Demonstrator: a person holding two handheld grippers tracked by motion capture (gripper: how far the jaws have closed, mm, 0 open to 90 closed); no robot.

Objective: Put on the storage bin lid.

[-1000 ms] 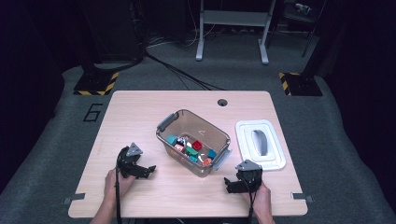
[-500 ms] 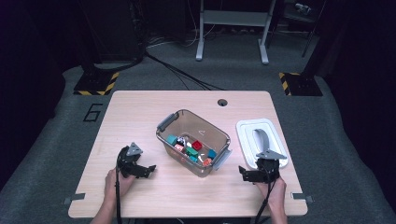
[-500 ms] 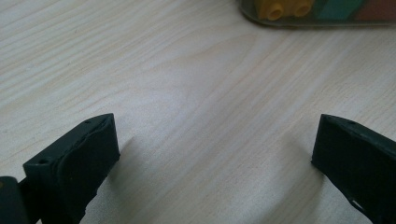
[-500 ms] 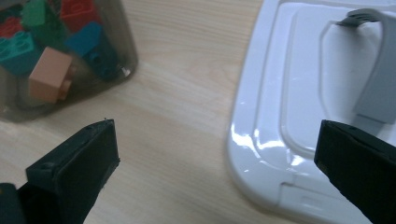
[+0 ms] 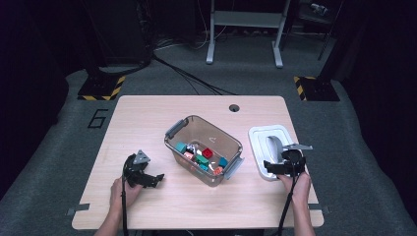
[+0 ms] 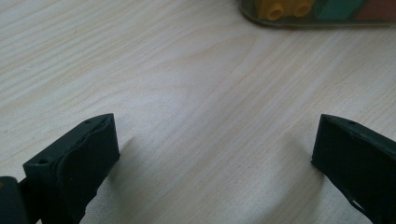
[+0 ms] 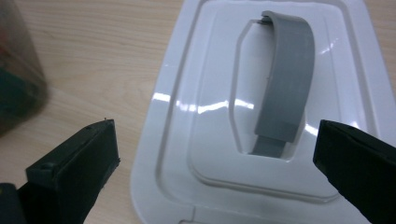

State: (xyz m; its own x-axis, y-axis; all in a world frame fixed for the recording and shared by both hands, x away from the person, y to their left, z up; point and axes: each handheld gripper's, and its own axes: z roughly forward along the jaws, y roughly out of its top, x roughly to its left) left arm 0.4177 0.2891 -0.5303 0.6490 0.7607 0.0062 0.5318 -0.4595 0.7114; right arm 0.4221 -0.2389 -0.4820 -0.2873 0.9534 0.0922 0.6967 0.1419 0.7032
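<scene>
The wooden table [image 5: 147, 123] is sitting in a dark room. You are holding your right gripper [image 7: 215, 172] with jaws wide apart over the near edge of the white lid [image 7: 196, 130], whose grey handle [image 7: 285, 79] is lying flat. The lid is resting just right of the clear bin [image 5: 204, 156]. Your left gripper [image 6: 210, 163] is gaping over bare wood, left of the bin.

A pale wooden table [image 5: 147, 123] carries it all. At its middle sits a clear bin [image 5: 204, 150] of coloured bricks, set askew. Just to its right a white lid [image 5: 263, 140] with a grey handle lies flat on the wood.
</scene>
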